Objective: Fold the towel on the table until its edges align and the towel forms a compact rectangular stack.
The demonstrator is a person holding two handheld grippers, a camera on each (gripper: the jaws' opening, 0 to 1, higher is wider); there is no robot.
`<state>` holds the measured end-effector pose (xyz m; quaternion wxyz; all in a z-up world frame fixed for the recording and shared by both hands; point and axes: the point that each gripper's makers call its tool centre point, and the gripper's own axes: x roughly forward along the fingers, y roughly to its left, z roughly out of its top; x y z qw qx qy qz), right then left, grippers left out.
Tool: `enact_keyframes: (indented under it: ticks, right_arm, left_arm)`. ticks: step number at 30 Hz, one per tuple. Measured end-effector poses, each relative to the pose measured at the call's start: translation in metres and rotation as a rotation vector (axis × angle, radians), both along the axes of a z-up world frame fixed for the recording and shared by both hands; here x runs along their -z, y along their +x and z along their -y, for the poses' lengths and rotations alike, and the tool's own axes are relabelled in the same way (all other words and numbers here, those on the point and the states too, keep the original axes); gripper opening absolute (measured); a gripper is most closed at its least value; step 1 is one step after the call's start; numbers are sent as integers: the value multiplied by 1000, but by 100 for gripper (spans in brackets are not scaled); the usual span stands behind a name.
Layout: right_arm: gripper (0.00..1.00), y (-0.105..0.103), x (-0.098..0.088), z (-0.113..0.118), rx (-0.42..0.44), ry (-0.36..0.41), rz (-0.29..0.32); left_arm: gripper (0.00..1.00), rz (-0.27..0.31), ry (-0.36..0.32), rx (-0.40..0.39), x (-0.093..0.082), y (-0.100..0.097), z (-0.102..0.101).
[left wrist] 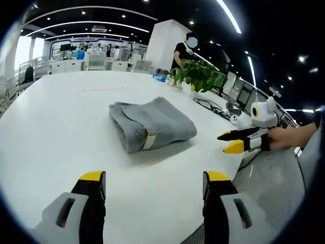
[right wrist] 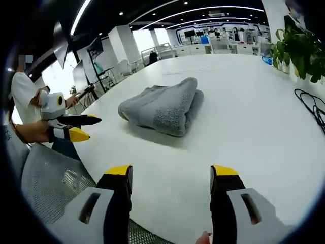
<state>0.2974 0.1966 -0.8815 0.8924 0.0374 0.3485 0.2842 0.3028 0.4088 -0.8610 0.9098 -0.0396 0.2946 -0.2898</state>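
Observation:
A grey towel (left wrist: 152, 123) lies folded into a thick compact stack on the white table (left wrist: 61, 132), with a pale label showing on its near edge. My left gripper (left wrist: 155, 185) is open, its yellow-tipped jaws apart over the table short of the towel. In the right gripper view the same towel (right wrist: 163, 108) rests ahead of my right gripper (right wrist: 171, 175), which is open and holds nothing. The right gripper (left wrist: 228, 142) enters the left gripper view from the right, held by a hand. The left gripper (right wrist: 84, 127) appears at the left of the right gripper view.
A potted green plant (left wrist: 199, 74) stands at the table's far side, and black cables (left wrist: 213, 106) lie beside it. A person (left wrist: 183, 51) stands behind the plant. A mesh chair (right wrist: 45, 183) sits by the table's near edge. Desks fill the background.

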Motion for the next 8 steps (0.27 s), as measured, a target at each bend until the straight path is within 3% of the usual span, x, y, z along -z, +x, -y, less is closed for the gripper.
enact_keyframes:
  ticks: [8]
  right_arm:
    - [62, 0, -2, -1, 21, 11, -2]
  left_arm:
    - [80, -13, 2, 12, 2, -2, 4]
